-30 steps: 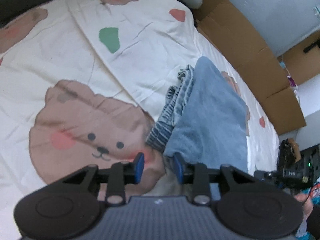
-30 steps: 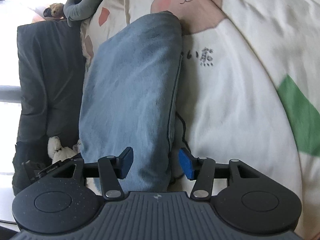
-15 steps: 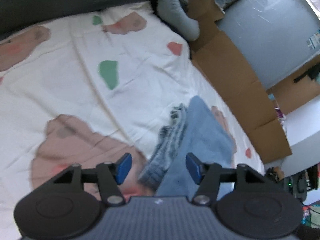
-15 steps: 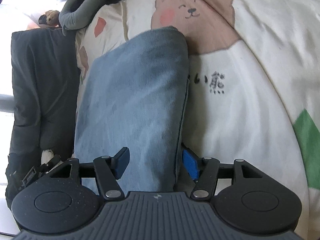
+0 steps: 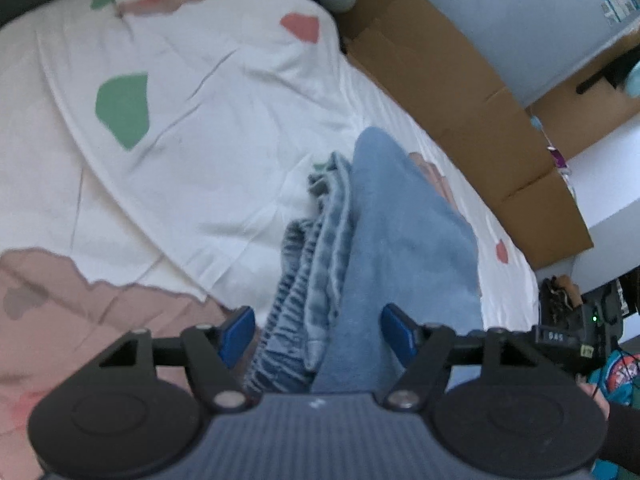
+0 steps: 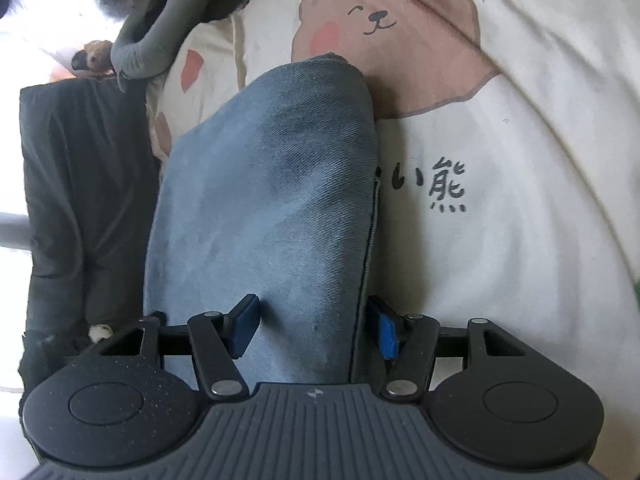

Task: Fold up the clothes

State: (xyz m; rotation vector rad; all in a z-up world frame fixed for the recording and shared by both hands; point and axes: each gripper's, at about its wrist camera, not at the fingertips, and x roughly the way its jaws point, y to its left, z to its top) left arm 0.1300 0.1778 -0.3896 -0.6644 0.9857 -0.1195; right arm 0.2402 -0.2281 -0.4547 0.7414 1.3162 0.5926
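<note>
Now left tongs (image 5: 318,336) opening, jeans (image 5: 400,248) between

Left gripper (image 5: 318,334) jaws opening, straddling folded jeans (image 5: 384,240) on bear-print bedsheet (image 5: 224,128); pads clear of fabric.

You see light blue jeans (image 5: 404,240) on a cream bedsheet (image 5: 224,152) printed with pinkish-brown bears, green and coral patches, and black characters (image 6: 444,188). Blue pads (image 6: 244,328) on black grippers. Brown cardboard (image 5: 460,92); dark grey cloth (image 6: 80,200).

Jeans (image 5: 400,248) near end behind claw body
</note>
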